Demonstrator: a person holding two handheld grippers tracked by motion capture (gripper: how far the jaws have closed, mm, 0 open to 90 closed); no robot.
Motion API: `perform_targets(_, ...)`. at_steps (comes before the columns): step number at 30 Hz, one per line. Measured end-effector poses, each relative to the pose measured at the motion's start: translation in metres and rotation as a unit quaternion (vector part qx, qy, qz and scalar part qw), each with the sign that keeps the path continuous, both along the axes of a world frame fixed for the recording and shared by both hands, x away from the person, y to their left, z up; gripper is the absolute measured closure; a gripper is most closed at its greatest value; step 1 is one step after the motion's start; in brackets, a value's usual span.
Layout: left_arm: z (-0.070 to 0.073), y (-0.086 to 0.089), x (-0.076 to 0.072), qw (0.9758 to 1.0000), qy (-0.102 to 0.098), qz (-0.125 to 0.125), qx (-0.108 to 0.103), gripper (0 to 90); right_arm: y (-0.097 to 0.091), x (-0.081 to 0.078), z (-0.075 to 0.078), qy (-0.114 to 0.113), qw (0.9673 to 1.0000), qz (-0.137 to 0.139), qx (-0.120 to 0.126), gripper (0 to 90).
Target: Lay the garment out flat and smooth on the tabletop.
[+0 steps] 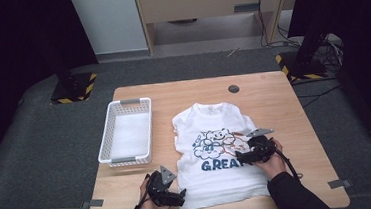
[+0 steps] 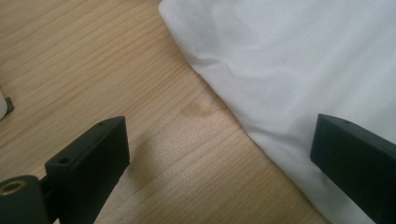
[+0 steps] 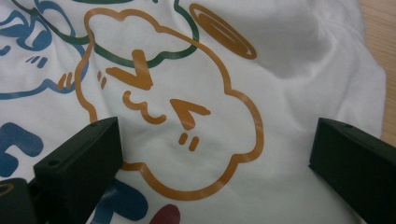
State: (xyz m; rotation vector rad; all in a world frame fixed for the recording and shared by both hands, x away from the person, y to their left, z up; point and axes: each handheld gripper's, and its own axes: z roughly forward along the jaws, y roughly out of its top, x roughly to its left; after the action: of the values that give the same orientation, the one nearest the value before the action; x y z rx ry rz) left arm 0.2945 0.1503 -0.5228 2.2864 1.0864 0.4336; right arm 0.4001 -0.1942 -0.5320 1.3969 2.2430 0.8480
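White T-shirt (image 1: 217,152) lies flat, print up, mid-desk toward the near edge. Left gripper (image 1: 173,198) sits at its bottom-left hem corner, jaws spread wide, straddling the hem edge, empty. Right gripper (image 1: 245,156) hovers over the print's right side, jaws spread, empty. Wooden desk (image 1: 273,97) on grey floor; white basket (image 1: 125,132) left; bare wood right.
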Motion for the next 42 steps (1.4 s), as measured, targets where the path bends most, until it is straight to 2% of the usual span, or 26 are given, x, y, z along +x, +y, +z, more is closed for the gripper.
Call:
perform_targets(5,0.003,0.0,0.003,1.0,0.006,-0.001,-0.001,4.8,-0.003,-0.004,-0.001,-0.003,1.0,-0.003,0.002,1.9)
perform_targets(8,0.011,0.004,0.004,0.9994,0.0,0.01,-0.032,4.8,-0.005,-0.006,-0.002,-0.012,0.9999,0.0,0.006,1.5)
perform_targets(10,0.018,0.007,0.005,0.9984,-0.013,0.017,-0.052,4.8,-0.006,-0.008,-0.004,-0.019,0.9998,0.0,0.009,1.5)
perform_targets(12,0.025,0.01,0.007,0.997,-0.026,0.026,-0.068,4.8,-0.007,-0.009,-0.004,-0.021,0.9997,0.002,0.01,1.4)
perform_targets(15,0.034,0.014,0.009,0.9934,-0.039,0.041,-0.099,5.0,-0.008,-0.011,-0.005,-0.026,0.9996,0.005,0.011,1.2)
perform_targets(20,0.046,0.017,0.013,0.9893,-0.048,0.058,-0.125,5.1,-0.008,-0.012,-0.006,-0.031,0.9994,0.005,0.013,1.0)
perform_targets(27,0.068,0.015,0.028,0.9851,-0.069,0.066,-0.143,5.4,-0.008,-0.012,-0.006,-0.032,0.9994,0.002,0.014,1.0)
perform_targets(34,0.085,0.013,0.045,0.9819,-0.086,0.079,-0.149,5.5,-0.006,-0.012,-0.006,-0.032,0.9994,0.005,0.015,1.0)
perform_targets(39,0.09,0.011,0.057,0.9821,-0.087,0.085,-0.144,5.5,-0.006,-0.012,-0.006,-0.032,0.9994,0.008,0.014,1.0)
perform_targets(42,0.091,0.01,0.064,0.9811,-0.089,0.091,-0.146,5.6,-0.006,-0.012,-0.006,-0.032,0.9994,0.008,0.014,1.0)
